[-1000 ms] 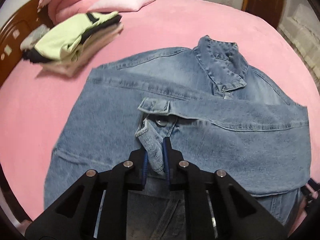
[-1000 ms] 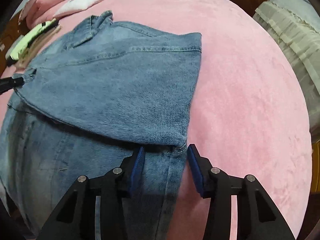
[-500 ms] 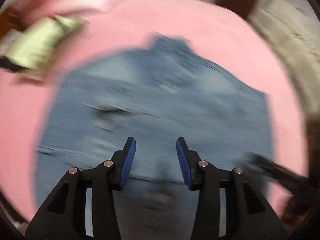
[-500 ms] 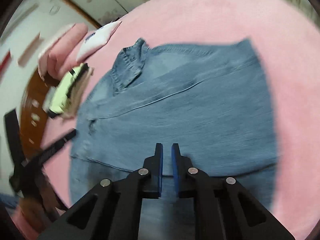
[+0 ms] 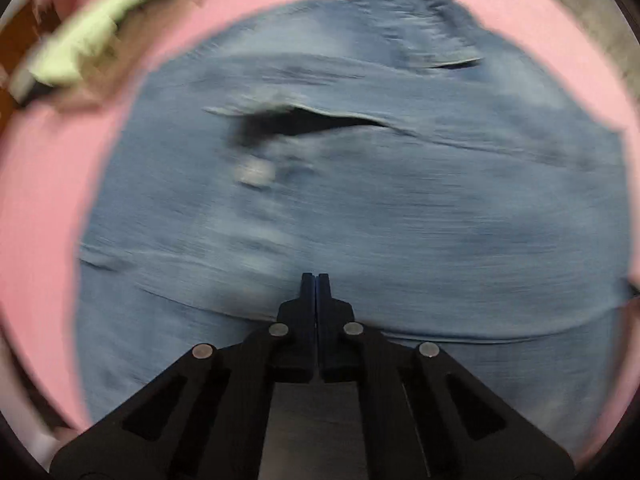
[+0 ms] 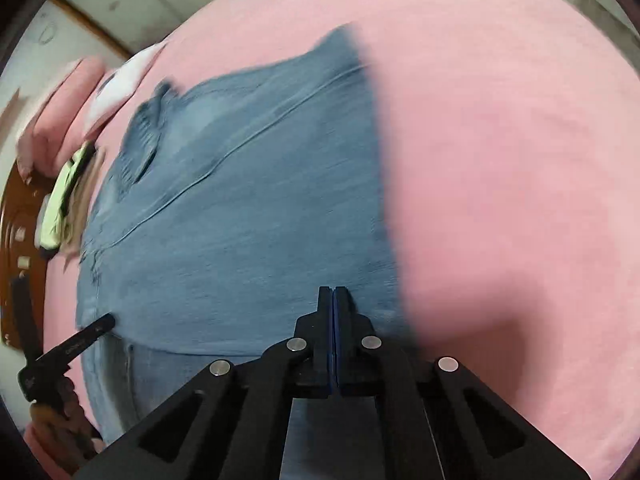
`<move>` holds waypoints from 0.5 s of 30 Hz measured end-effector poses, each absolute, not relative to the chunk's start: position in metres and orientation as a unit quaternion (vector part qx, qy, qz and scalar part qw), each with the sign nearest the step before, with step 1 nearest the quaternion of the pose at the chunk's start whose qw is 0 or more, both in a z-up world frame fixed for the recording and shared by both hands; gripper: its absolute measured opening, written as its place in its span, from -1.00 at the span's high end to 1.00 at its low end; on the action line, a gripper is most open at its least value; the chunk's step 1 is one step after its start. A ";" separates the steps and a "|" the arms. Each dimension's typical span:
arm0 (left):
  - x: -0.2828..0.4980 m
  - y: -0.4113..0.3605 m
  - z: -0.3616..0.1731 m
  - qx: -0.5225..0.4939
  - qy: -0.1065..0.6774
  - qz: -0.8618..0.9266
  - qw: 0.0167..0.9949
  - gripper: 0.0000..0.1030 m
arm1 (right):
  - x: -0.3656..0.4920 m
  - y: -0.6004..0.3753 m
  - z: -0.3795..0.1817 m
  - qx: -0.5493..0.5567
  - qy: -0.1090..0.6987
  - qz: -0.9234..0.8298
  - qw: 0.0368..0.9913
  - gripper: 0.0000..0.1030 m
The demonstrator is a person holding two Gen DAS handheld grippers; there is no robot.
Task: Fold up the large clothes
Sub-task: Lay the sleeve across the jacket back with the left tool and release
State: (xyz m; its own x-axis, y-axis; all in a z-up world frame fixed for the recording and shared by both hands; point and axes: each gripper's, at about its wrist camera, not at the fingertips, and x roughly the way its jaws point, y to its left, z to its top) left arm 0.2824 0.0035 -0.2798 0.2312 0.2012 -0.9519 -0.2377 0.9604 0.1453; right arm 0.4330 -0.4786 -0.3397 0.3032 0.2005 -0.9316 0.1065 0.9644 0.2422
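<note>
A blue denim jacket (image 5: pixel 400 200) lies partly folded on the pink bed, collar (image 5: pixel 420 28) at the far end; it also shows in the right wrist view (image 6: pixel 248 208). Both views are motion-blurred. My left gripper (image 5: pixel 316 280) is shut with nothing between its pads, above the jacket's near part. My right gripper (image 6: pixel 333 292) is also shut and empty, over the jacket near its right edge. The left gripper appears from the side in the right wrist view (image 6: pixel 80 340), at the jacket's left edge.
The pink bed cover (image 6: pixel 500 160) surrounds the jacket. A stack of folded clothes with a light green top (image 5: pixel 88 40) lies at the far left. Pink and white pillows (image 6: pixel 100 96) and a wooden headboard (image 6: pixel 12 248) stand beyond it.
My left gripper let go of the sleeve cuff, opened, then shut empty and drew back. My right gripper went from open to shut and lifted away from the jacket's corner.
</note>
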 end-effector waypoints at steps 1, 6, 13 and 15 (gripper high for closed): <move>0.283 0.006 -0.281 -0.019 0.606 0.128 0.785 0.98 | 0.433 -0.484 -0.334 0.111 0.588 0.013 0.801 1.00; 0.285 -0.007 -0.265 -0.042 0.588 0.079 0.804 0.98 | 0.445 -0.462 -0.324 0.092 0.583 0.041 0.806 1.00; 0.333 -0.058 -0.239 -0.141 0.541 -0.025 0.829 0.98 | 0.488 -0.365 -0.341 0.213 0.554 0.213 0.776 1.00; 0.352 -0.059 -0.244 -0.165 0.536 -0.008 0.828 0.98 | 0.506 -0.344 -0.353 0.226 0.550 0.224 0.772 1.00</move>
